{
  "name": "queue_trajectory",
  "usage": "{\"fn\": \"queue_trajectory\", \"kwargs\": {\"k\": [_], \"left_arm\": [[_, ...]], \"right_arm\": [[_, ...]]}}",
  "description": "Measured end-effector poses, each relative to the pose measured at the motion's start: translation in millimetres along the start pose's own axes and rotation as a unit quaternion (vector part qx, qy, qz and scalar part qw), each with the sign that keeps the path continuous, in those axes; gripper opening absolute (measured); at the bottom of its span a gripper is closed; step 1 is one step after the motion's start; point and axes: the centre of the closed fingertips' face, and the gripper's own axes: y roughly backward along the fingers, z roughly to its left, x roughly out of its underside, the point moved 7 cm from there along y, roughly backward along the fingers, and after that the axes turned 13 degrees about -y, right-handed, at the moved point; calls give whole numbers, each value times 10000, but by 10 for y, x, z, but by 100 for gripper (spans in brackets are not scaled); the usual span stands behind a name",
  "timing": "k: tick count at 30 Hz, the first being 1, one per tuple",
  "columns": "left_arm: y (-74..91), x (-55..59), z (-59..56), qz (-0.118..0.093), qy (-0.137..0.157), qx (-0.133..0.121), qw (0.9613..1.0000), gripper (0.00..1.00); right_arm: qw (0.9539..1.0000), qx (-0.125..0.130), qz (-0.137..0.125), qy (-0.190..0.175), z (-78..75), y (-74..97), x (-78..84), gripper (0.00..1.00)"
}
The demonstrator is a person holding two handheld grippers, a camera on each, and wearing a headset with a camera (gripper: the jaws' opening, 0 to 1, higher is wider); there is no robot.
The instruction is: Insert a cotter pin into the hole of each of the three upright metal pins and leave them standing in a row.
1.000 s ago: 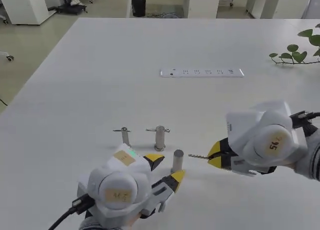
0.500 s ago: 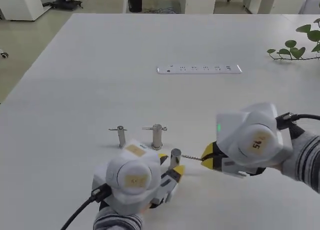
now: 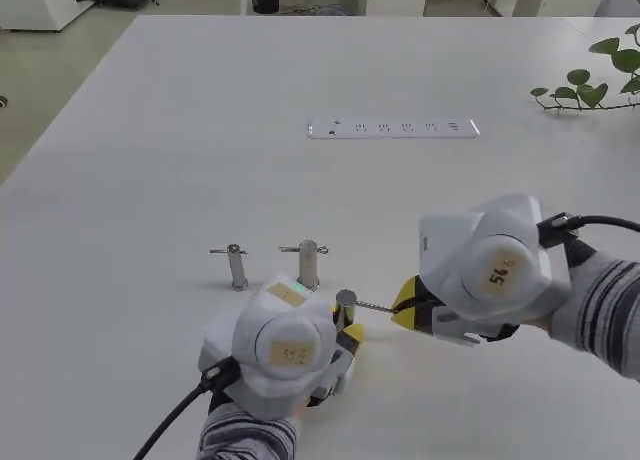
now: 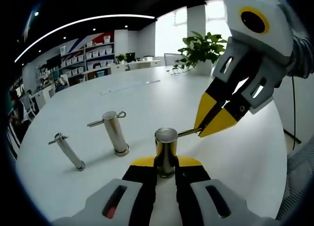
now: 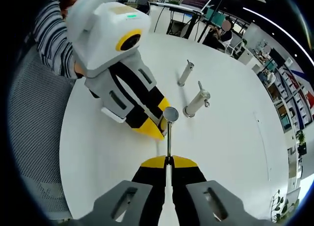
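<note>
Two of the three are done, by the look of it: on the white table (image 3: 180, 120) the leftmost pin (image 3: 236, 269) and the middle pin (image 3: 309, 266) stand upright side by side, and the fitted cotters (image 3: 290, 249) lie crosswise through their tops. The third pin (image 3: 345, 302) stands at about 4 o'clock from the middle pin, nearer the person and out of line with the other two. The left gripper (image 3: 345, 332) comes up from 6 o'clock with its jaws pressed against the lower shaft, steadying the pin upright. The right gripper (image 3: 408, 308) reaches in from 3 o'clock, jaws pinching the tail of the last cotter pin (image 3: 376, 306), which lies level and points at 9 o'clock. In the left gripper view its tip meets the shaft just under the head; whether it has entered the hole cannot be told. So the work seems to be in its final insertion. What is left, as I judge it: push this cotter through, let go with both grippers, and probably set the third pin in line with its neighbours.
</note>
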Motion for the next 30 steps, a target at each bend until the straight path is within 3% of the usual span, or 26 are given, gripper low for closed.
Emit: {"fn": "queue_trajectory", "kwargs": {"k": [5, 12, 19, 27, 30], "left_arm": [[-10, 21, -11, 37, -73, -51, 10000, 10], [-15, 53, -27, 1, 111, -198, 9997, 10], [-22, 55, -37, 47, 104, -243, 9996, 10], [-23, 56, -36, 35, 81, -254, 9996, 10], [-23, 55, -36, 40, 88, -252, 9996, 10]], "right_arm": [[10000, -11, 33, 53, 4, -8, -27, 0], [9997, 35, 155, 185, 7, -8, -60, 0], [9992, 51, 184, 353, 27, 39, -84, 0], [9993, 42, 58, 357, 30, 60, -110, 0], [9991, -202, -287, 245, 55, 67, -208, 0]]}}
